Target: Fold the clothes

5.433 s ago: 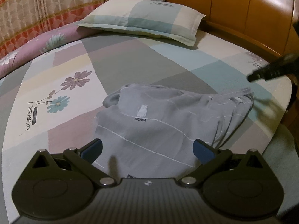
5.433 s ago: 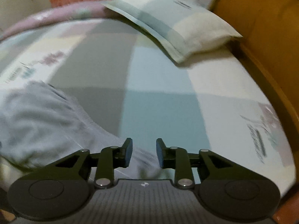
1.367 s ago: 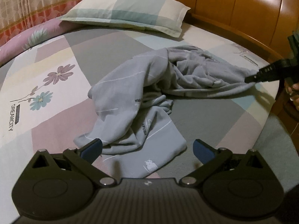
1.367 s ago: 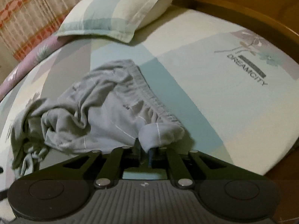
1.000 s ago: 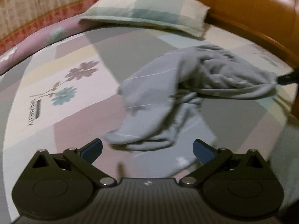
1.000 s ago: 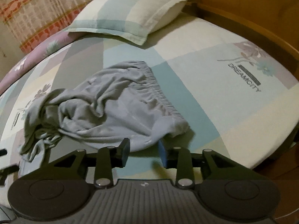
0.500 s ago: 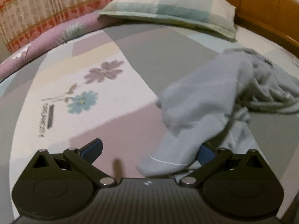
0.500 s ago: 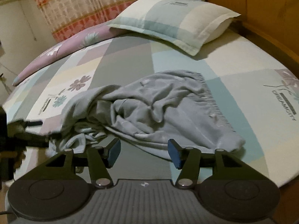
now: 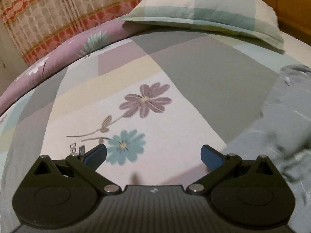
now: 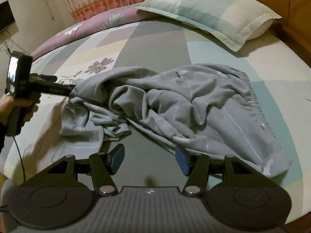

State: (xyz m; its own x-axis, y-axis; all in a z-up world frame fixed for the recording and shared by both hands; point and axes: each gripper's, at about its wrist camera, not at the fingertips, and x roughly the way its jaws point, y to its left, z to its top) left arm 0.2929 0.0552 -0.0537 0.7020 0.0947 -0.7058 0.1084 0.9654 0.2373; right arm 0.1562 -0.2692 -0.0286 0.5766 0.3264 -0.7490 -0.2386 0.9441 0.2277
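Left gripper [image 10: 68,89] level at grey garment [image 10: 175,104] (fingers spread)

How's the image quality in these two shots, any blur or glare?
Left wrist view: the grey garment at the right edge is motion-smeared, the bedsheet sharp. Right wrist view: mostly crisp, dim warm light, a glare patch on the left tongs' device.

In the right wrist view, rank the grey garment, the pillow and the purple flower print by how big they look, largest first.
1. grey garment, though it lies nearer the camera, which flatters it.
2. pillow, somewhat smaller in view but farther back, so true size against the garment is unsure.
3. purple flower print, clearly smallest.
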